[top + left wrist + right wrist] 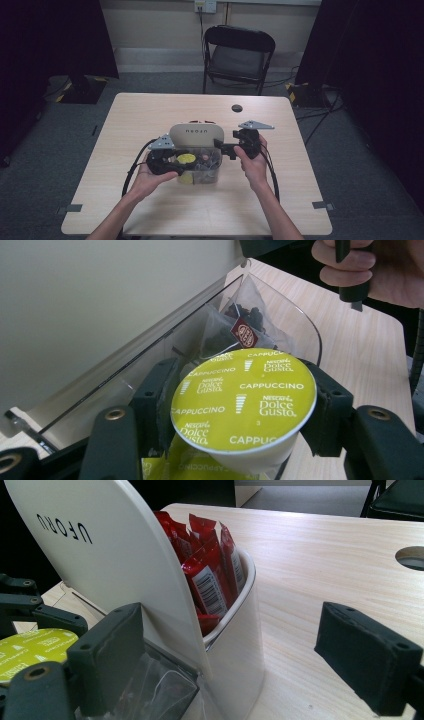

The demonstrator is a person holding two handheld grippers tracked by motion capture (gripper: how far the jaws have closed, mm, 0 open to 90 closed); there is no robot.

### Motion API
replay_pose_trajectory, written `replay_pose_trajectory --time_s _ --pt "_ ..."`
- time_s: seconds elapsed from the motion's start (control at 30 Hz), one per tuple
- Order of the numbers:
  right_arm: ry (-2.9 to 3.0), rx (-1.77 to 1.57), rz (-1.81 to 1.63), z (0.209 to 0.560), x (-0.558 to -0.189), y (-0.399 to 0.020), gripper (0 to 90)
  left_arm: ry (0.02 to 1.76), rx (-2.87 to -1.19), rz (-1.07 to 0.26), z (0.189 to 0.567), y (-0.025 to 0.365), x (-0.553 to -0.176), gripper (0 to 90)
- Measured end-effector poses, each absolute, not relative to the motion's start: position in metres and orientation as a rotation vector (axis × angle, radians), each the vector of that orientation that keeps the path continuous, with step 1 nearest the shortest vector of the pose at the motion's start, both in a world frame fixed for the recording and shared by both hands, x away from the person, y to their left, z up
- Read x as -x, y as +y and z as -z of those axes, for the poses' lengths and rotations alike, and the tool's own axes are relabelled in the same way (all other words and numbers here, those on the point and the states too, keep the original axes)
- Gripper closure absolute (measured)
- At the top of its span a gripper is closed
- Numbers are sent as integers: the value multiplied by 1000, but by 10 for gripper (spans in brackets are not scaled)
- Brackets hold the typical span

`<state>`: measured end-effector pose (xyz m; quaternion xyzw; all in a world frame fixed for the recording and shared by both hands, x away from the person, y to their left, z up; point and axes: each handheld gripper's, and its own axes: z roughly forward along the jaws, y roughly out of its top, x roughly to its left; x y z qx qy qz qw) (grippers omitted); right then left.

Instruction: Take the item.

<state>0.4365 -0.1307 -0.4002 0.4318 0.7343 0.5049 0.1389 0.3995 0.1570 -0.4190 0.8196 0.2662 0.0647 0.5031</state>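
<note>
Left gripper point(240, 410) is clamped on a green capsule point(244, 399) marked "Nescafé Dolce Gusto Cappuccino", held over the clear compartment point(295, 325), which contains a tea bag point(235, 327). Right gripper point(250, 645) stands wide open, holding nothing, beside the white organiser point(100, 555) lettered "UFORU". Its rear compartment holds red sachets point(210, 570).

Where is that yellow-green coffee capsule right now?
The cappuccino capsule is clamped between the left gripper's fingers, above the organiser's clear front compartment, just ahead of a tea bag. In the high view it sits left of centre.
</note>
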Motion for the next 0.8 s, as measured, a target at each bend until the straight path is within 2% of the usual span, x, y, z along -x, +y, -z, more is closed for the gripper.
replay_pose_trajectory --time_s 0.8 --pt "2119 -1242 -1457 400 -436 -130 116 611 -1917 -178 395 184 -390 405"
